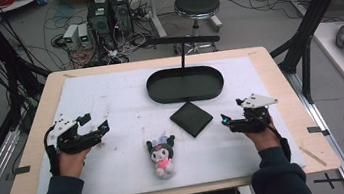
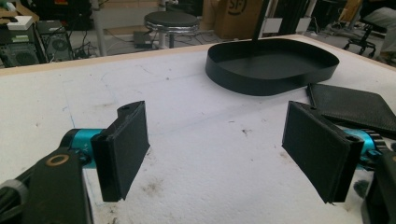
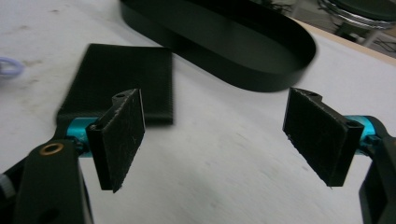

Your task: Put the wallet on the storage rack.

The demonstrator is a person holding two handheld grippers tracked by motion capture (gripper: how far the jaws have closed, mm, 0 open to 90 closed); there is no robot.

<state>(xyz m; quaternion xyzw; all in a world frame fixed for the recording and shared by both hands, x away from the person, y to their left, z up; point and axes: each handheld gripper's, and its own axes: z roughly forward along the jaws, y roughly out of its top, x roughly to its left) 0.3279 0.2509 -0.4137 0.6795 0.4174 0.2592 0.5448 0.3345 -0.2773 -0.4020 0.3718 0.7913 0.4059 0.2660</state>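
A small plush doll (image 1: 161, 156) with a black head and pink body lies on the white mat near the table's front. Beyond it lies a flat black square pad (image 1: 191, 118), also seen in the left gripper view (image 2: 355, 107) and the right gripper view (image 3: 123, 79). Farther back stands a black oval tray (image 1: 184, 84) (image 2: 273, 65) (image 3: 224, 42). My left gripper (image 1: 103, 127) (image 2: 217, 158) hovers low over the mat's left side, open and holding nothing. To the right of the pad, my right gripper (image 1: 224, 120) (image 3: 212, 140) stands open over bare mat.
The white mat (image 1: 110, 100) covers most of the wooden table (image 1: 280, 88). A black bar on a thin post (image 1: 180, 40) rises behind the tray. A stool (image 1: 197, 7), computer boxes (image 1: 108, 12) and cables stand on the floor beyond the table.
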